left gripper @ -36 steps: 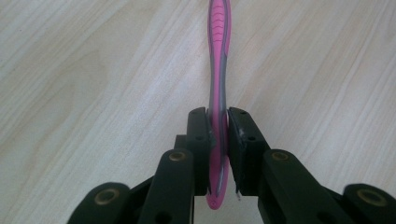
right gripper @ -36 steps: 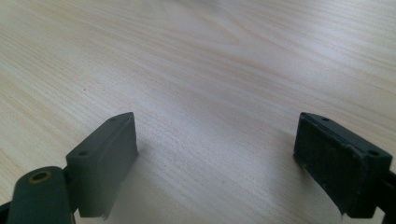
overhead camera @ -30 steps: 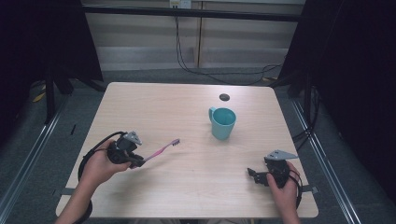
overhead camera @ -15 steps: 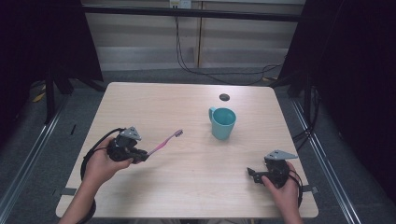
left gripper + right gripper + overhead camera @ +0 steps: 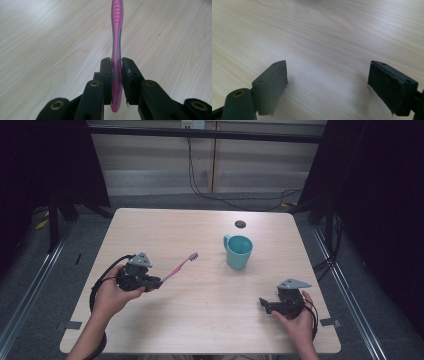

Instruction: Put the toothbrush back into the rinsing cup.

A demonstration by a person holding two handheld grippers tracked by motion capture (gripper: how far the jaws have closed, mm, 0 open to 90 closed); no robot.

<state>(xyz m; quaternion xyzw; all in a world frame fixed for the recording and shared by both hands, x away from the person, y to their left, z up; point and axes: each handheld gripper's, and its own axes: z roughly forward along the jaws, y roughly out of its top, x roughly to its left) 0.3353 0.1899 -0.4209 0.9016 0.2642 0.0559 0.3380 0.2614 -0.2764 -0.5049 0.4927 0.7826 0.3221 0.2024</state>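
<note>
A pink and grey toothbrush (image 5: pixel 179 266) is clamped by its handle end in my left gripper (image 5: pixel 151 281), at the table's left. Its bristle head points up and right, clear of the tabletop, toward a teal mug (image 5: pixel 238 251) standing upright right of centre. In the left gripper view the handle (image 5: pixel 117 45) runs straight up from between the shut jaws of the left gripper (image 5: pixel 117 72). My right gripper (image 5: pixel 264 304) rests low at the front right of the table, pointing left. In the right gripper view that gripper (image 5: pixel 342 77) has its jaws wide apart over bare wood.
The light wooden table (image 5: pixel 200 320) has a small dark round spot (image 5: pixel 240 224) behind the mug. Black cables trail from both grippers. Metal floor rails run along both sides of the table, and dark curtains hang beyond.
My left gripper has lifted and moved right with the toothbrush, tipping its head up toward the mug. The right gripper has stayed in place.
</note>
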